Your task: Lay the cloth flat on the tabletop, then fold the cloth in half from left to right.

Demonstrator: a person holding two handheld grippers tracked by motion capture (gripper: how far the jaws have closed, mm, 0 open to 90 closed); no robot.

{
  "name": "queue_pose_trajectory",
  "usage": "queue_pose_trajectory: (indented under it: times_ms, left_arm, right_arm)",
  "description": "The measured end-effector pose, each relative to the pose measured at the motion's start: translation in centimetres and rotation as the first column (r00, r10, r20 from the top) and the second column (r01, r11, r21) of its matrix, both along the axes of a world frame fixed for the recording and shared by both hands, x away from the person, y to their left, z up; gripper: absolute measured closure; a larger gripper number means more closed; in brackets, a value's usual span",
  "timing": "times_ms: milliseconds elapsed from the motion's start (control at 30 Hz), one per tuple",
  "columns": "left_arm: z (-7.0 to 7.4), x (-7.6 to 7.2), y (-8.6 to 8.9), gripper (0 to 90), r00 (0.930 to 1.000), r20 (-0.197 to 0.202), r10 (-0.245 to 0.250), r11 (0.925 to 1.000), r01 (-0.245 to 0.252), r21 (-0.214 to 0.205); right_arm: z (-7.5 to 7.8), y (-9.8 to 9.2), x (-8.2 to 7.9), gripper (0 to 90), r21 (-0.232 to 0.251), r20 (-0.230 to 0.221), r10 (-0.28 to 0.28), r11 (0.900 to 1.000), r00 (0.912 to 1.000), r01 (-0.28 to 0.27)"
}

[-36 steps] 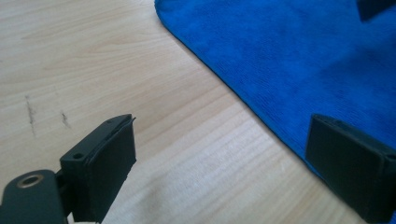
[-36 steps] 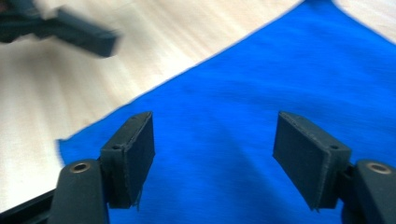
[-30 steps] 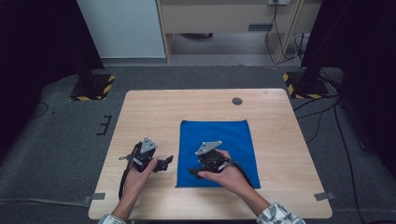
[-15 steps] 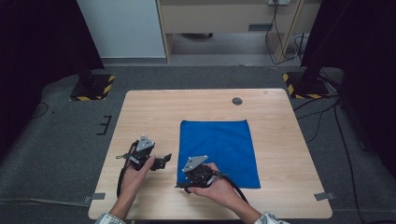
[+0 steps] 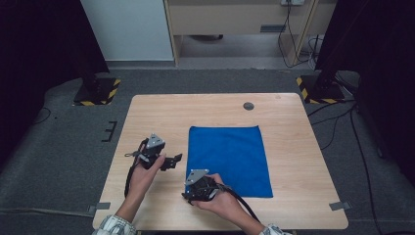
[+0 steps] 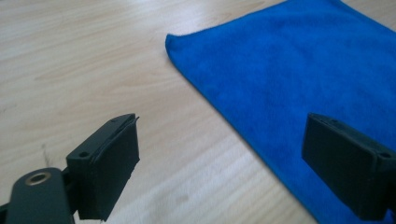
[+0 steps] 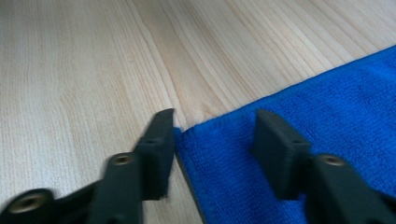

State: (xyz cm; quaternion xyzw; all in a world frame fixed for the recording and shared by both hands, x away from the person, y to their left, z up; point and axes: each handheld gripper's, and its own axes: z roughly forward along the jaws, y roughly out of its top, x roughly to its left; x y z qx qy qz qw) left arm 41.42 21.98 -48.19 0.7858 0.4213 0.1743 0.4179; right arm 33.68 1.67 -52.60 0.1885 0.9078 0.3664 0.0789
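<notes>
Our right gripper [image 7: 212,140] has been closing its jaws astride the blue cloth's [image 5: 230,159] near corner, not yet pinching; left gripper [image 6: 233,168] wide apart, needs its corner next.

We see a light wooden bench [image 5: 147,117], roughly square, its grain running across it in the high view. On it lies a blue cloth [image 5: 230,156], spread flat, set right of the middle and nearer our side. Its near left corner [image 7: 184,133] rests flush on the wood; its left edge runs straight. Near the far edge we note a small dark round disc [image 5: 248,105], well apart from the cloth. The bench stands on grey carpeted floor [image 5: 54,147].
</notes>
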Motion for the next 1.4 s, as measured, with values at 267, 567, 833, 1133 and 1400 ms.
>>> queue_pose_trajectory:
  times_ms: [267,567,833,1133,1400]
  left_arm:
    - [0.7,3.9,-2.2,13.9,0.9984,-0.039,-0.04,0.9989,0.041,0.024]
    - [0.6,7.5,-4.3,23.5,0.9985,-0.038,-0.039,0.9961,0.042,0.078]
    - [-0.3,10.5,-4.4,31.5,0.9985,-0.053,-0.011,0.9947,0.017,0.101]
    - [-2.1,12.8,-4.1,48.9,0.9962,-0.081,0.033,0.9916,-0.023,0.127]
    - [-2.9,13.6,-3.4,59.6,0.9975,-0.049,0.051,0.9963,-0.047,0.072]
  right_arm:
    - [0.1,-0.6,1.0,86.1,0.019,-0.031,-0.047,0.9987,0.9984,0.048]
    - [1.0,-0.3,0.4,86.0,0.08,-0.04,-0.058,0.9949,0.9975,0.061]
    - [1.4,-0.2,0.0,85.3,0.101,-0.035,-0.07,0.9922,0.997,0.073]
    - [0.8,-0.1,-0.2,85.9,0.099,-0.051,-0.077,0.9917,0.9957,0.082]
    - [0.8,-0.4,-0.8,86.0,0.099,-0.041,-0.086,0.9911,0.9955,0.089]
